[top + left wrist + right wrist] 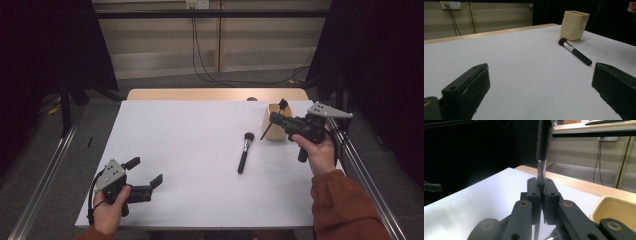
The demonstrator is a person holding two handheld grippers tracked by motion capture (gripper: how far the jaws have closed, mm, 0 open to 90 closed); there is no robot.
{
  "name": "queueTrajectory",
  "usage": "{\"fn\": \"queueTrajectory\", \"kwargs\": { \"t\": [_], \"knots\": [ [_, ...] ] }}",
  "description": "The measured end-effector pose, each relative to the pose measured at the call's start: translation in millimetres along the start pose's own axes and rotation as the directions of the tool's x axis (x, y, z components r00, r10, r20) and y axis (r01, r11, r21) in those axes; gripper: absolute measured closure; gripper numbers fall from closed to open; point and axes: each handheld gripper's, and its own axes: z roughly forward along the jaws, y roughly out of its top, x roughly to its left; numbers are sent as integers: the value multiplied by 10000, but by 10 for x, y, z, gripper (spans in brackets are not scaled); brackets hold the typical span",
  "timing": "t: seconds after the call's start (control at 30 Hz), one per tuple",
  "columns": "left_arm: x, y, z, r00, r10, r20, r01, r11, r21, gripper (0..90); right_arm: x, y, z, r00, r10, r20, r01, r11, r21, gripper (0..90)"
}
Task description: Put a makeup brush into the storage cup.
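black right gripper (278,119) i hold clamped on a thin brush (541,167) above the beige cup (272,131); left gripper (148,172) wide open, empty.

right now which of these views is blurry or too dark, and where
High view: white table evenly lit, both sides and corners black. Left gripper view: near jaws soft, makeup brush and beige cup sharp. Right gripper view: left gripper aside, the right gripper grips a thin brush whose bristled top blurs; left background is dark.
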Motion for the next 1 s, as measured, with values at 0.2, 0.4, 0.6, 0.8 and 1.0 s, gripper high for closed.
{"fn": "queueTrajectory", "kwargs": {
  "t": [0.2, 0.4, 0.6, 0.8, 1.0],
  "knots": [
    [-3, -24, -12, 10000, 80, -3, -80, 10000, 19, 18, -96, 119, -30, 9995, -116, 280, 120, 9998, -156, 859],
    [0, -36, -9, 9999, 54, -87, -53, 10000, 45, 18, -173, 199, -30, 9984, -67, 554, 77, 9998, -164, 859],
    [13, -49, -16, 9999, -57, -115, 59, 9997, 222, 18, -281, 346, -8, 9954, -93, 953, 121, 9995, -285, 859],
    [26, -48, -19, 9999, -8, -120, 10, 9998, 192, 18, -370, 426, -2, 9916, -98, 1293, 149, 9991, -391, 859],
    [3, -36, -29, 9999, 67, 76, -68, 9999, 155, 18, -496, 475, 34, 9810, -232, 1924, 350, 9977, -585, 858]
  ]
}}
